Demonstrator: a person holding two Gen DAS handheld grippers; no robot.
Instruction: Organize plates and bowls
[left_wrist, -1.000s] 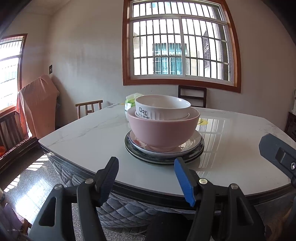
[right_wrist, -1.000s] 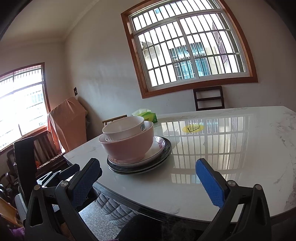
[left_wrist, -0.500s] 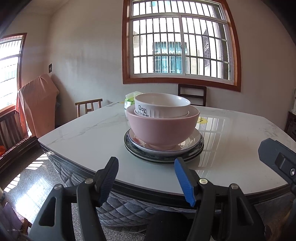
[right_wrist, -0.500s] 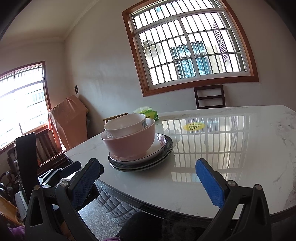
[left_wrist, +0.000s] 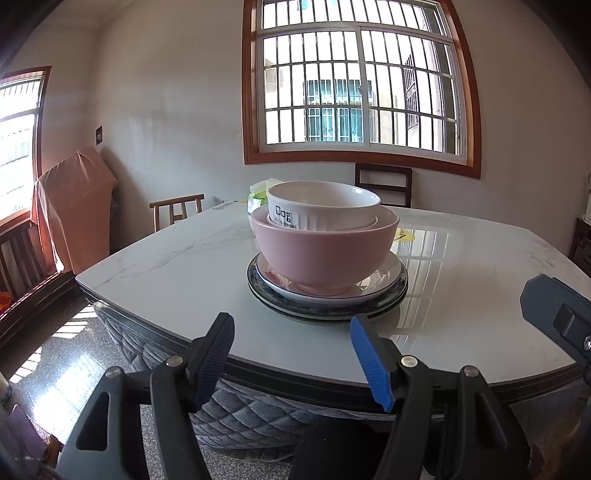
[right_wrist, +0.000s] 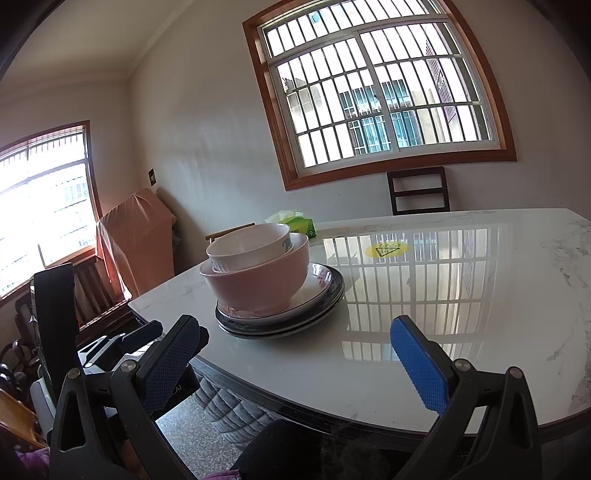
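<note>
A stack stands on the white marble table: a white bowl marked "Dog" nests in a pink bowl. The pink bowl sits on a white plate, which lies on dark-rimmed plates. My left gripper hovers at the table's near edge, just short of the stack. Its jaws are opening and nothing is between them. In the right wrist view the same stack sits left of centre. My right gripper is open and empty, its left finger close to the plates.
A green tissue pack lies behind the stack, and a yellow warning sticker is on the tabletop. Wooden chairs stand at the far side. Something under an orange cloth stands by the left wall. A quilted skirt hangs under the table.
The left gripper's jaws have spread very slightly. Both hands and the stack keep their places.
</note>
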